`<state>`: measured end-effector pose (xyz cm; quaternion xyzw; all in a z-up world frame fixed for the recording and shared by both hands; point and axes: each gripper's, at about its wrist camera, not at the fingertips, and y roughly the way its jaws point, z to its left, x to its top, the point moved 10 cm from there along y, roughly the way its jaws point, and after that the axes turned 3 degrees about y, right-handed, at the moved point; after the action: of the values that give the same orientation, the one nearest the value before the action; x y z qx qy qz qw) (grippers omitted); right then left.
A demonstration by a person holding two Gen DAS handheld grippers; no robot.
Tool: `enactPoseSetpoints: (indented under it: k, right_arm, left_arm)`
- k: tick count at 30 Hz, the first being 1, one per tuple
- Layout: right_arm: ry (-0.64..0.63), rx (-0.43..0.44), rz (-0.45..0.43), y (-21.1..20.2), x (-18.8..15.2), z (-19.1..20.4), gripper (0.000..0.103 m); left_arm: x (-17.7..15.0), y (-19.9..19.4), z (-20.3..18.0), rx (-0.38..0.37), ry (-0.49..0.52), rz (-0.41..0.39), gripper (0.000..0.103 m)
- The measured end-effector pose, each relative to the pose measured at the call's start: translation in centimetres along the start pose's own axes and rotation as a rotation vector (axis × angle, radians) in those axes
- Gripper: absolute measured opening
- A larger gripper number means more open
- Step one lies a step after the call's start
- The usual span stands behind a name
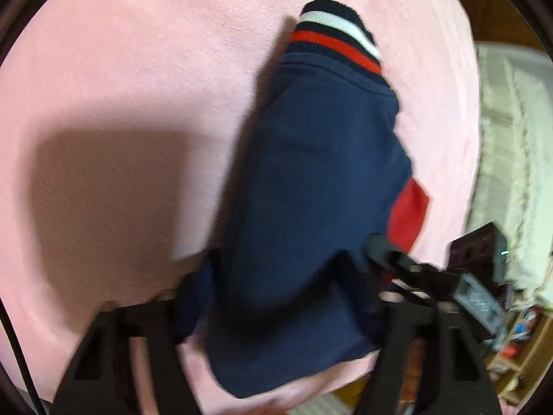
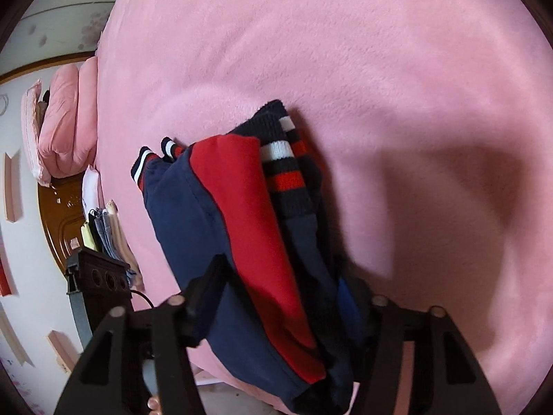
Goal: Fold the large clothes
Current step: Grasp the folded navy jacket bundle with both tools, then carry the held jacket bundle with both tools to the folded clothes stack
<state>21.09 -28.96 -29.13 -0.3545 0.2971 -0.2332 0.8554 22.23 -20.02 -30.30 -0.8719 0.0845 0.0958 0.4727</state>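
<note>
Already both grippers hold the navy-and-red garment (image 1: 311, 180) above the pink bed (image 1: 121, 69): the left gripper (image 1: 276, 276) has its jaws clamped on plain navy cloth, and the right gripper (image 2: 283, 297) has its jaws clamped on a thick stack of navy and red layers. That stack may slide apart if the grip loosens. Farther out, the striped cuffs (image 2: 287, 159) hang loose over the bed's middle; lowered unevenly, they could tuck under and spoil the fold.
</note>
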Motion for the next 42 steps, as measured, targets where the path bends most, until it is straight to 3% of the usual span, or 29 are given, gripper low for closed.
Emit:
enactPoseSetpoints:
  k: [3,6,12,17,20,29,36,42]
  right_arm:
    - [0.014,0.03,0.003,-0.5,-0.4,0.2,0.04]
    - [-0.008,0.035,0.005,-1.4,-1.1,0.7,0.035]
    - [-0.104,0.001,0.024,-3.7,-3.9,1.3,0.031]
    - [-0.136,0.067,0.019,-7.0,-7.6,1.3,0.03]
    - [-0.197,0.1,-0.012,-9.7,-10.2,2.3,0.03]
    - [-0.461,0.236,-0.148,-15.8,-15.7,8.9,0.029]
    - [-0.525,0.419,-0.136,-19.3,-19.2,14.5,0.029]
    - [-0.564,0.491,-0.105,-19.7,-21.2,19.7,0.029]
  left_arm:
    - [-1.0,-0.6,-0.5,0.015,-0.01,-0.049,0.049]
    - [-2.0,-1.4,-0.9,0.017,-0.03,-0.056,0.043]
    - [-6.6,-2.1,-1.4,0.002,-0.07,-0.022,0.036]
    - [-10.2,-5.1,-2.8,0.012,-0.04,-0.046,0.035]
    - [-11.9,-7.6,-4.4,0.051,0.013,-0.059,0.035]
    - [-15.1,-17.9,-9.9,0.167,0.138,-0.218,0.035]
    - [-18.0,-28.6,-11.2,0.214,0.179,-0.335,0.035]
    - [-19.0,-35.6,-10.4,0.205,0.189,-0.392,0.035]
